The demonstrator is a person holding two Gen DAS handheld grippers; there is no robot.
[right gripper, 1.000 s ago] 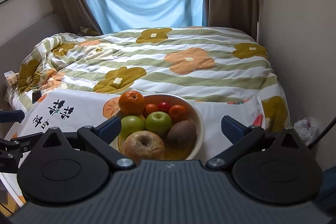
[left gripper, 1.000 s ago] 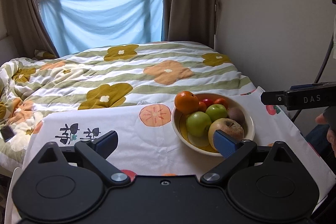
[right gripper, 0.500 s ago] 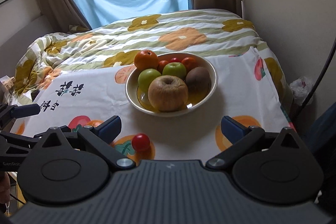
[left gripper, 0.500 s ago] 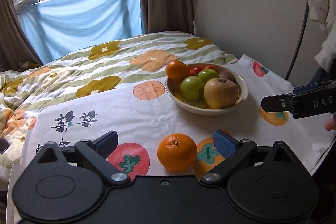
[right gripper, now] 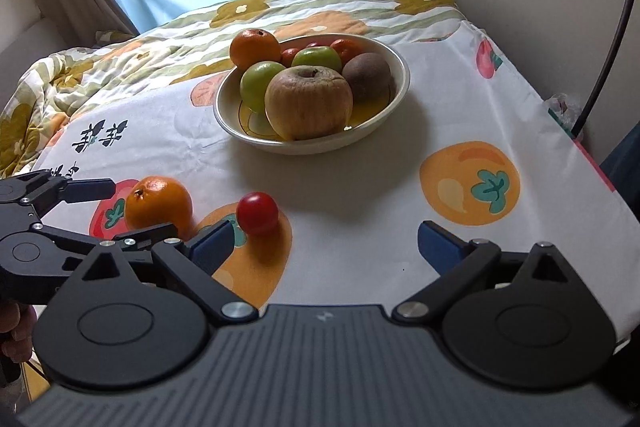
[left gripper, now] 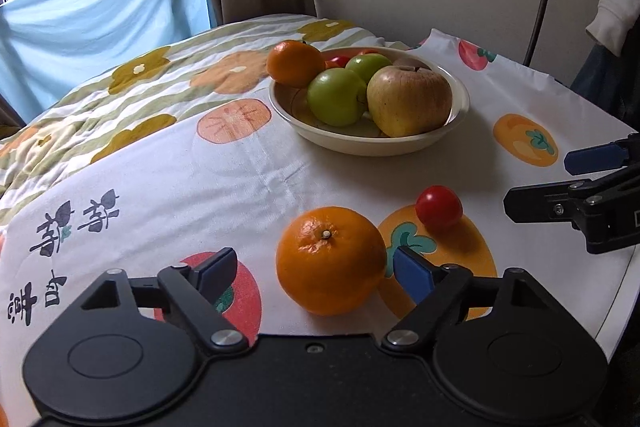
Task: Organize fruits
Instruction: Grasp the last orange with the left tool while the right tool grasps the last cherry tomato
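**Orange between closing jaws, tomato waiting beside it**

Orange peel fills the space ahead of the left gripper (left gripper: 310, 269): the loose orange (left gripper: 330, 260) sits on the printed cloth (left gripper: 168, 187), between the two blue pads. The right-hand pad looks to be at or just against the fruit's side, while the left-hand pad stands clear with a gap, so nothing is clamped yet. The jaws have just been closing with the orange between them, which reads as the start of a pick.

The right gripper (right gripper: 324, 241) is spread wide and holds nothing. The small red tomato (right gripper: 257, 213) lies on the cloth just beyond its left pad, off-centre to the spread, not between the fingers. It would need a sideways shift toward the tomato before closing.

Both loose fruits rest near the front edge of the cloth, close to each other and well apart from the bowl (right gripper: 394, 95). The bowl is already heaped: a big apple (right gripper: 309, 101), two green apples, another orange, a brown fruit and small red ones. Judging by that, the two strays are probably meant to join the pile, one per hand, which explains why each gripper is angled down at its own fruit.

A round orange on soft cloth may roll if only one pad pushes it.
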